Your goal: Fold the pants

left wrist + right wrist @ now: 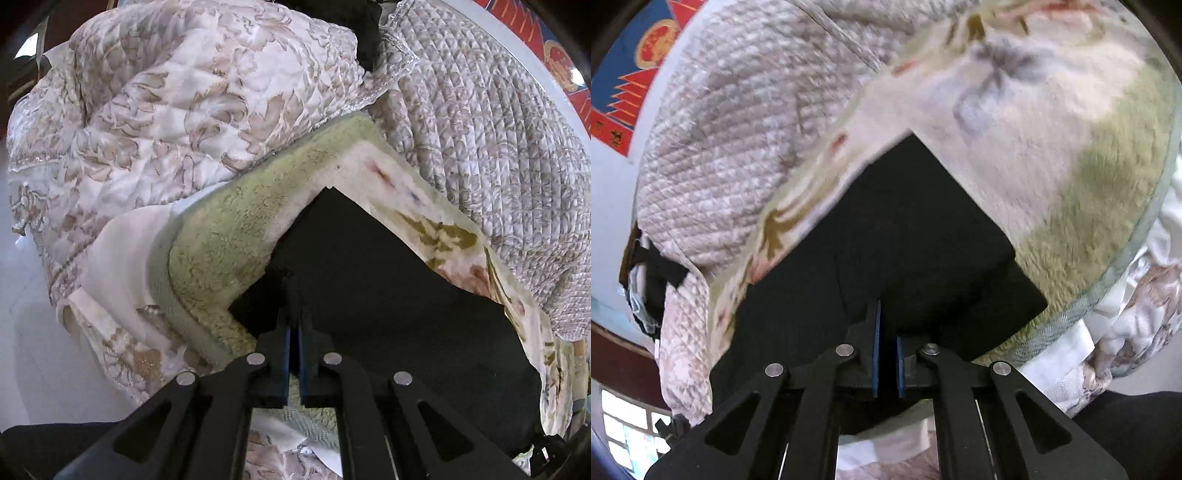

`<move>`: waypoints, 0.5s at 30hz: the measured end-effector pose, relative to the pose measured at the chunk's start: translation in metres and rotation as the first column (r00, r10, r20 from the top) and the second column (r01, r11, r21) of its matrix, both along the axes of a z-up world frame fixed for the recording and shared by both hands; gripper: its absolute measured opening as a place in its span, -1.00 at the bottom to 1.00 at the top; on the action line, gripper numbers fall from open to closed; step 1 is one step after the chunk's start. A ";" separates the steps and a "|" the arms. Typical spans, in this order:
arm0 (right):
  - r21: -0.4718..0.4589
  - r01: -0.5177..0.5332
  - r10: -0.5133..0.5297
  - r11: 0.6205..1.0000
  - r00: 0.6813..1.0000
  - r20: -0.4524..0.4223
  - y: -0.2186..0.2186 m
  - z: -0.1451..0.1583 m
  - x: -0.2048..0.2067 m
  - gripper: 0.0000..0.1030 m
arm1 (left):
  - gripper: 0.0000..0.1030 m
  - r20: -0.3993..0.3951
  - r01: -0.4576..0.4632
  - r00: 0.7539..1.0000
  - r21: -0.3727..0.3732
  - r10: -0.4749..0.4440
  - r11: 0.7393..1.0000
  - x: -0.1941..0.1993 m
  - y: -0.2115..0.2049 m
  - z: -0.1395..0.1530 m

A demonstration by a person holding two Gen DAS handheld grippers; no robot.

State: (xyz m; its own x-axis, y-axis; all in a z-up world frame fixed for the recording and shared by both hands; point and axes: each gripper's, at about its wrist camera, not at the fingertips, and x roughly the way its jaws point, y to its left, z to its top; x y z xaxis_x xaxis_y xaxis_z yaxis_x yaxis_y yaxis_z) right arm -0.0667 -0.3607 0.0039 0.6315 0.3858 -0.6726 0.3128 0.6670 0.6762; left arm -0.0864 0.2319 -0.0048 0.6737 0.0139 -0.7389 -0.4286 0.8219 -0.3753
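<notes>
The black pants (388,280) lie folded flat on a fuzzy blanket (221,229), pale green along its border and cream with a faded flower print toward the middle, spread over a bed. One squared corner of the pants points away from both cameras, toward the middle of the blanket; the near part of the cloth runs back under both grippers. In the left wrist view the left gripper (294,295) has its jaws closed on the near left edge of the pants — the blue pads nearly meet, with a pinch of black cloth between the tips, right where the pants meet the green border. In the right wrist view the right gripper (886,325) is likewise closed, its pads a narrow slit apart over the pants (905,236); the fingertips sit down in the black fabric, though black on black hides how much cloth is caught between them. The blanket (1089,206) shows blurred here. Beyond the blanket's far edge a quilt (480,110) in beige and white is heaped up — rumpled leaf-print folds on the left, tight diamond stitching on the right. A red-and-blue wall hanging (635,66) shows at the frame edge.
</notes>
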 end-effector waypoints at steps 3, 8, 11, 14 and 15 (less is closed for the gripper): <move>-0.012 -0.006 0.006 1.000 1.000 -0.011 0.002 0.005 0.000 -0.77 | -0.91 0.002 0.005 1.000 0.004 -0.005 1.000 0.002 -0.001 0.001; 0.021 0.056 -0.056 0.998 0.998 -0.033 -0.009 0.007 -0.010 -0.49 | -0.91 -0.006 0.012 1.000 0.006 -0.012 1.000 0.004 -0.001 -0.001; 0.011 0.097 -0.097 0.995 0.995 -0.013 -0.017 0.011 -0.014 -0.25 | -0.91 -0.007 0.010 1.000 0.007 -0.010 1.000 0.005 -0.001 0.000; 0.032 0.130 -0.129 0.991 0.991 -0.024 -0.025 0.008 -0.011 -0.25 | -0.91 -0.008 0.011 1.000 0.009 -0.011 1.000 0.006 -0.001 0.000; 0.035 0.121 -0.120 0.992 0.992 -0.024 -0.025 0.007 -0.009 -0.25 | -0.91 -0.008 0.012 1.000 0.012 -0.012 1.000 0.006 -0.002 0.000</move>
State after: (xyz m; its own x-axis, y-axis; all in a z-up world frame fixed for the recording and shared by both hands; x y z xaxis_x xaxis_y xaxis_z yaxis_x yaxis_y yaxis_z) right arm -0.0758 -0.3857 0.0105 0.6602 0.3325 -0.6735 0.4042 0.5985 0.6917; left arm -0.0805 0.2303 -0.0045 0.6682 0.0146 -0.7438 -0.4216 0.8312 -0.3624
